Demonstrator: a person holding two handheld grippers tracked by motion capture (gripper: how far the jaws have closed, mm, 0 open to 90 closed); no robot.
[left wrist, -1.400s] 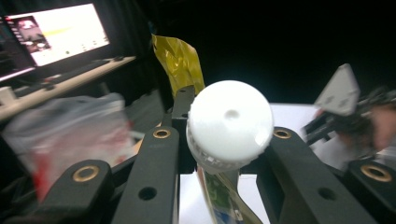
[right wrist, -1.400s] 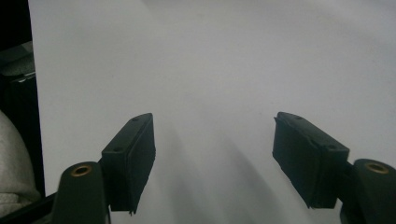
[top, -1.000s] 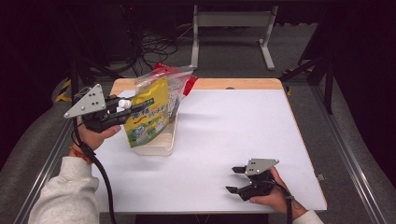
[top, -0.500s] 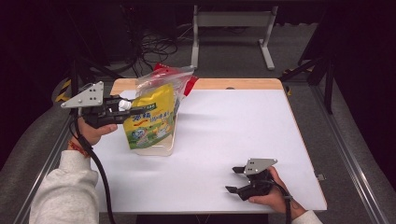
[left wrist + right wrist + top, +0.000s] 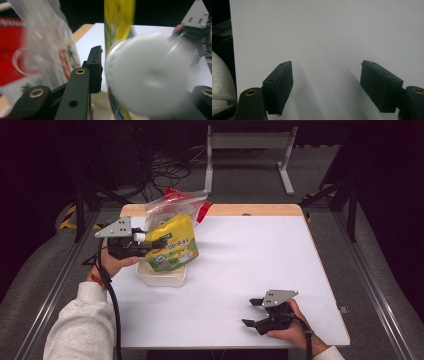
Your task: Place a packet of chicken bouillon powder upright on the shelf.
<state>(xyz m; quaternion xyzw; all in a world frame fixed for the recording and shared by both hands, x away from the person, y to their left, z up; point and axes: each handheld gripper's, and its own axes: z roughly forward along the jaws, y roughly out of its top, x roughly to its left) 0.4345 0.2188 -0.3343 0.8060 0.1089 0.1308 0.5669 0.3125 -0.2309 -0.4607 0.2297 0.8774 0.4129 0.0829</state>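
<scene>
left gripper view alone shows left gripper [image 5: 140, 82] clamping pouch cap [image 5: 147, 77].

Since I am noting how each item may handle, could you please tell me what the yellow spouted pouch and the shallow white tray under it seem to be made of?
The yellow spouted pouch looks like flexible printed plastic film, glossy, with creases; its white cap seems hard plastic. The shallow white tray looks like rigid, matte plastic with rounded corners, though foam cannot be ruled out.
</scene>
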